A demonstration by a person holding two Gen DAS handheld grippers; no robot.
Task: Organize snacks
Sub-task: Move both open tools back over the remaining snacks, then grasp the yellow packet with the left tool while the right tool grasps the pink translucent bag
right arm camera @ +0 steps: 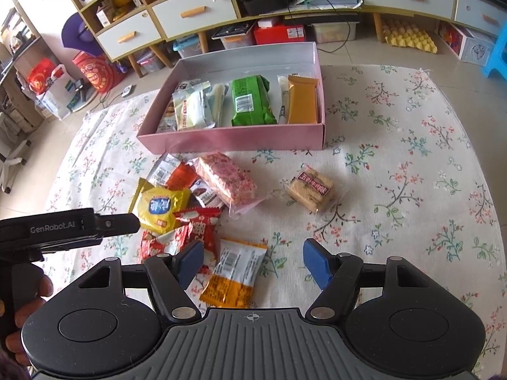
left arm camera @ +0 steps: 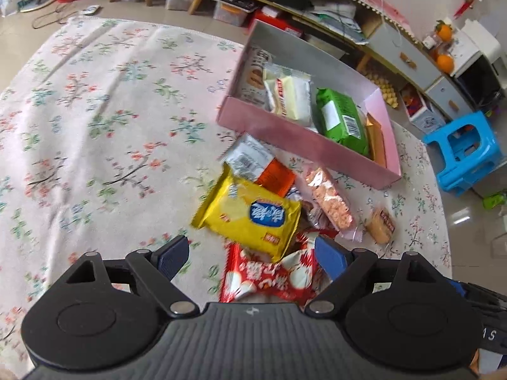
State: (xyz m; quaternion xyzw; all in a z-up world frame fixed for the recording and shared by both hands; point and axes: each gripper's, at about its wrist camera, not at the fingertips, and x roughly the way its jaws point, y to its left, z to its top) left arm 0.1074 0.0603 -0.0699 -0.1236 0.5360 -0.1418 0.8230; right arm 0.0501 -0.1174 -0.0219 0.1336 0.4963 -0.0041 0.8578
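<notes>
My left gripper [left arm camera: 252, 258] hangs open over a heap of snacks on the floral cloth. A red-and-white packet [left arm camera: 269, 275] and a corner of the yellow packet [left arm camera: 250, 218] lie between its blue pads, untouched by either. In the right wrist view its black body [right arm camera: 95, 223] reaches in beside the yellow packet [right arm camera: 158, 209]. My right gripper [right arm camera: 253, 264] is open above an orange-and-white packet [right arm camera: 236, 272] lying flat on the cloth. The pink box [right arm camera: 234, 139] holds a green packet [right arm camera: 250, 101], white packets and a brown one [right arm camera: 302, 99].
A pink crisp bar [right arm camera: 226, 179] and a wrapped biscuit stack [right arm camera: 312, 190] lie loose in front of the box. A low cabinet [right arm camera: 190, 15] with clutter runs behind the cloth. A blue stool [left arm camera: 462, 152] stands on the tiled floor at the right. A hand [right arm camera: 19, 316] grips the left tool.
</notes>
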